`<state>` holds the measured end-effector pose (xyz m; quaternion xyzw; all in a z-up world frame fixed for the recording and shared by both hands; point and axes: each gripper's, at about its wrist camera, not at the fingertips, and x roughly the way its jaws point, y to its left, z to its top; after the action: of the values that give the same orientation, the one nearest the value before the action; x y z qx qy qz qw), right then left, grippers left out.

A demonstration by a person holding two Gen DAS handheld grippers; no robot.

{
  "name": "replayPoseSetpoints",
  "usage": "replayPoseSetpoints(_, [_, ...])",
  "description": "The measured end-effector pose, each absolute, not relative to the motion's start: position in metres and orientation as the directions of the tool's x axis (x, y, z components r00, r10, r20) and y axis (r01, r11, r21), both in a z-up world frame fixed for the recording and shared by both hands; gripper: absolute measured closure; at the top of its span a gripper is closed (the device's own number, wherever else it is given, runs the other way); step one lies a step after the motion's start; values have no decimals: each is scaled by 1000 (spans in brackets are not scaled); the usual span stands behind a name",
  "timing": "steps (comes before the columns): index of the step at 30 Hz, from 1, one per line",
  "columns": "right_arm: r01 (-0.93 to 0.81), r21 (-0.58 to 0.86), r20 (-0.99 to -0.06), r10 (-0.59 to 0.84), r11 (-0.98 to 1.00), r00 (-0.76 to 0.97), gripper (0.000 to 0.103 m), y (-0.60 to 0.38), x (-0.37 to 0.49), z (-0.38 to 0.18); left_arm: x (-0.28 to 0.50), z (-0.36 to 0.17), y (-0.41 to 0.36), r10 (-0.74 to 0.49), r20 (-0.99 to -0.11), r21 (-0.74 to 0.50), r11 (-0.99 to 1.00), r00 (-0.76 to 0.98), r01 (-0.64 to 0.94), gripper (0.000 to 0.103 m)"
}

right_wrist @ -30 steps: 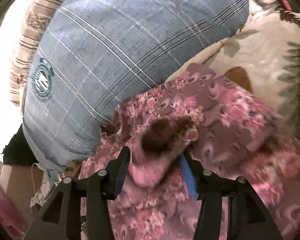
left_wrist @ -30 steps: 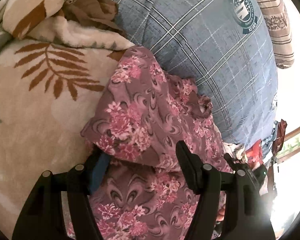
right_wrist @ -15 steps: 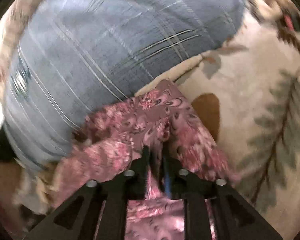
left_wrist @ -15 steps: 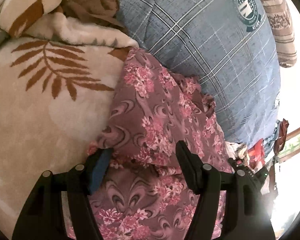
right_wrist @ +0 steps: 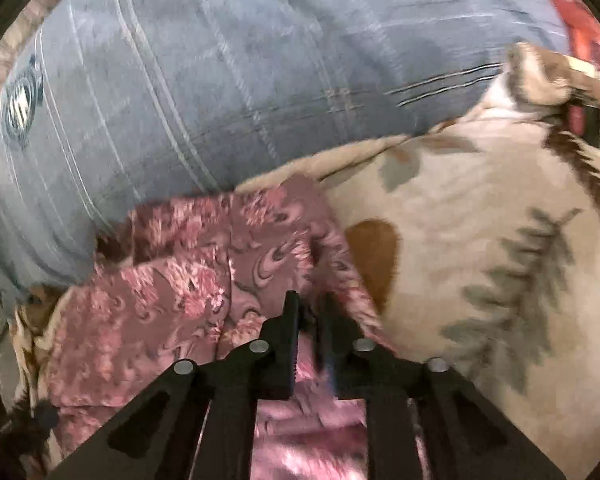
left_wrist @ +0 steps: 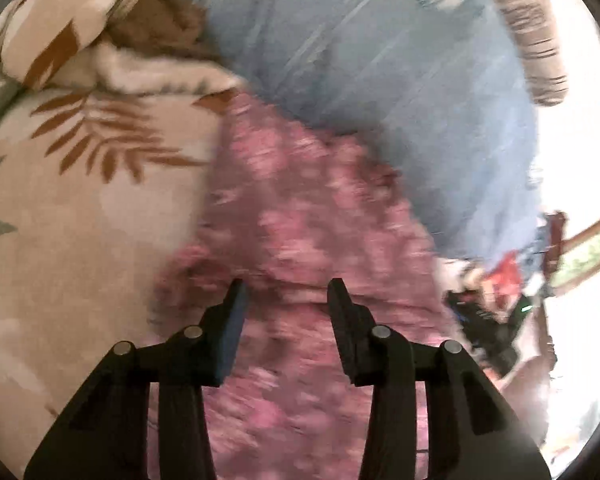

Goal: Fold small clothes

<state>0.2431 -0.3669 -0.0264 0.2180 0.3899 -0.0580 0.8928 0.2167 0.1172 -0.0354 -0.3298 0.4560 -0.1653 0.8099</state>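
A thin pink floral garment (left_wrist: 300, 216) lies crumpled on a bed, partly on a cream leaf-print blanket (left_wrist: 60, 208) and against a large blue checked pillow (left_wrist: 380, 60); a striped pillow (left_wrist: 540, 40) sits beyond. The left wrist view is smeared by motion, so the weave and hems cannot be read there.

Right tongs (right_wrist: 310, 312): the jaws have just been closing and now stand nearly pressed together, pinching a raised fold of the garment (right_wrist: 188, 272) near its edge beside the blanket (right_wrist: 480, 240). The cloth puckers and tents toward the pinch, which suggests a light, limp fabric with no stiffness of its own.

Left tongs (left_wrist: 286, 292): the jaws have just been closing and stand partly spread, with the garment between and beneath the fingers (left_wrist: 236, 312). Whether the pads already press the cloth cannot be told through the blur.

Handling, as a judgement: the fabric looks smooth and somewhat slippery, so a single thin layer may slide out of a shallow pinch; a bite well into a hem or corner, taking a doubled edge, should hold better. It is not fragile, and its weight is slight. Two holds set well apart along one edge would let the piece hang flat. The plush blanket underneath may drag on it, and the pillow (right_wrist: 180, 80) crowds the far side.
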Motion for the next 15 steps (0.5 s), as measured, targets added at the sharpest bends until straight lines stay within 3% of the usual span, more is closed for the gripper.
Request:
replayPoseSetpoints(4, [164,401,-629,141,901,764,87,-357,232,-7,224,-2,101,-479,-649,-579,815,591,25,45])
replayPoseSetpoints(7, [117,380,-647,173,918,743,87,-343,241,-16,251,-12,82,-373,-742,-444,896,557,9,44])
replayPoseSetpoints(10, [158,355,-748,178,922,640,89,-339,255,-52,276,-54,62,-250,-872,-281,960,421,-11,46])
replayPoseSetpoints(11, [148,369,-714,178,918,677,90,-342,248,-51,278,-63,56,-215,-892,-234,972,399,1,48])
replayPoseSetpoints(13, [156,395,-718,198,905,668,88,-345,244,-44,267,-53,52,-184,-874,-190,981,450,32,48])
replayPoseSetpoints(15, [135,436,-692,235,890,683,85,-351,232,-31,258,-45,50,-239,-860,-234,970,452,67,46])
